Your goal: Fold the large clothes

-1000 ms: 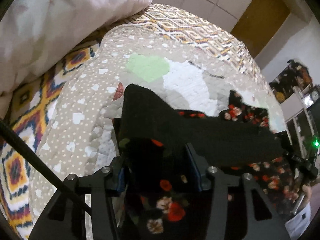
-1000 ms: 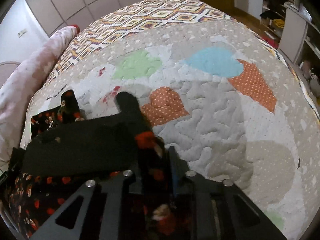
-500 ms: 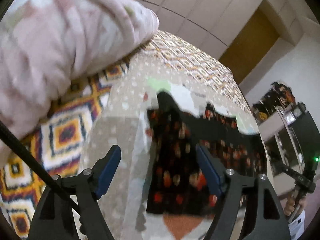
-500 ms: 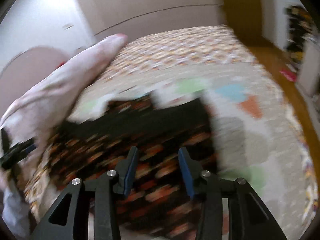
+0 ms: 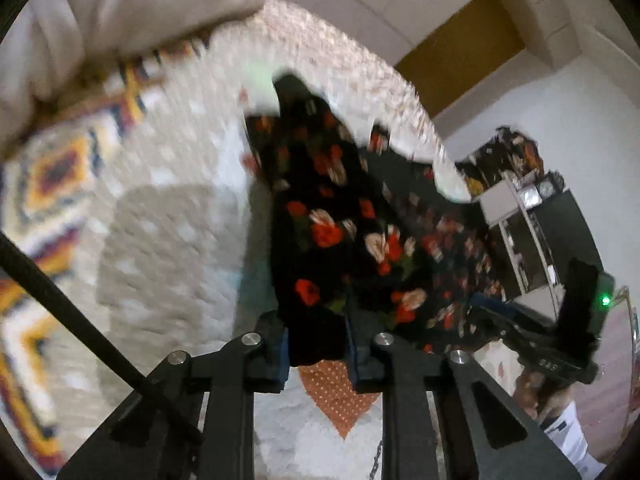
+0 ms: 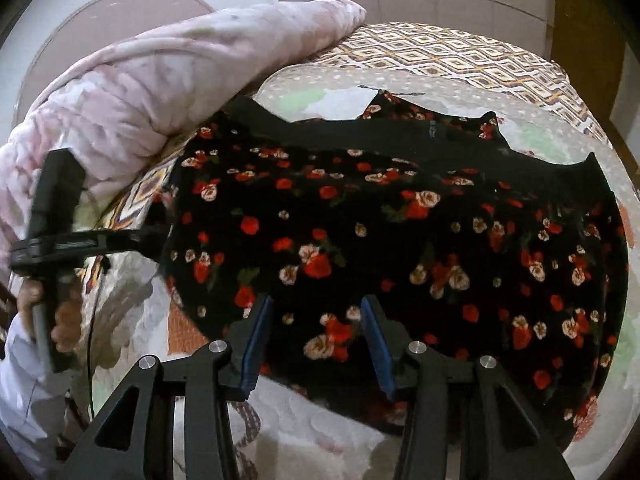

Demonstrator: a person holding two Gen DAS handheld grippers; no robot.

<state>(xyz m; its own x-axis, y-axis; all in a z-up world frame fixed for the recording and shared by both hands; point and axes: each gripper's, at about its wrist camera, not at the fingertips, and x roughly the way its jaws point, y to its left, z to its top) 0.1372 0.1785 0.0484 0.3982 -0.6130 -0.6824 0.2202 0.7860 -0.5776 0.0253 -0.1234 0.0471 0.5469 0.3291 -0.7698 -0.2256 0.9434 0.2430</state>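
Left gripper (image 5: 316,354) clenched on near hem of the black red-floral fabric garment (image 6: 400,240). Right gripper (image 6: 316,344) released, jaws straddling hem, not pinching. Garment lies flat on the beige quilted bedspread (image 6: 320,432). Pinch matching corner, lift evenly, fold toward far edge.

The left gripper (image 5: 316,344) is clamped on a bunch of dark cloth; the right gripper (image 6: 316,340) hangs with jaws apart.
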